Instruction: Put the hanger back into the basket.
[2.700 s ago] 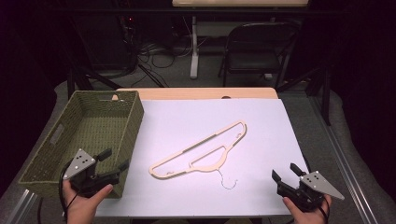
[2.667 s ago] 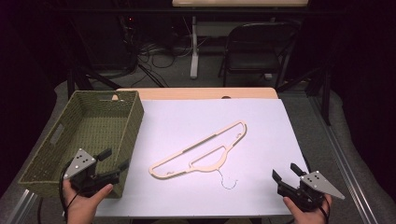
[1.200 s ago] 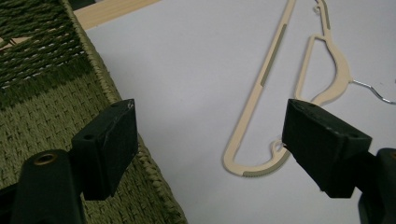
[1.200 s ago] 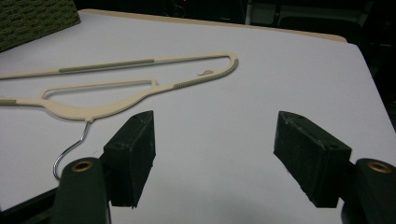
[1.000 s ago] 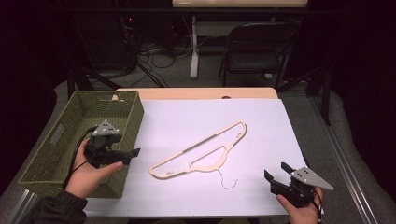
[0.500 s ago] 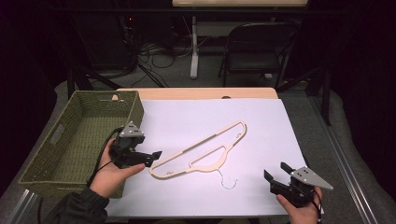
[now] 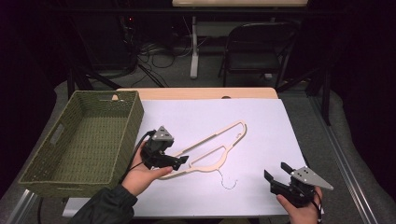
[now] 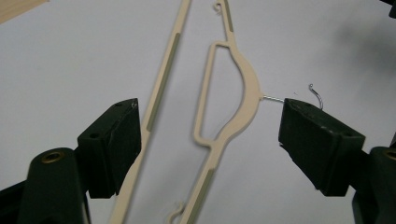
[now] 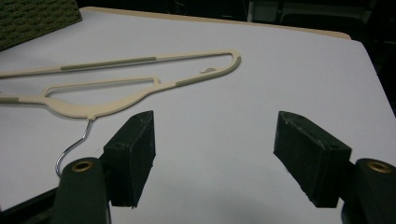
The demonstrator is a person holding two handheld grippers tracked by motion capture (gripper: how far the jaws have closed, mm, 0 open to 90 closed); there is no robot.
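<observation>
One cream hanger (image 7: 212,150) lies flat on the white tabletop (image 7: 261,121), near the middle. Its thin metal hook (image 7: 229,182) points toward the person. The left hand-held gripper (image 7: 180,162) is down at the hanger's left end. Its jaws are wide open, one on each side of the hanger. In the left gripper view, the hanger's two thin bars (image 8: 210,130) run up between the jaws, and the jaws do not squeeze them. The right hand-held gripper (image 7: 275,173) sits near the front right edge of the tabletop, well apart from the hanger. Its jaws are open too and hold nothing. A green woven basket (image 7: 60,172) stands at the left side of the tabletop, just beside the left hand (image 7: 142,175).
</observation>
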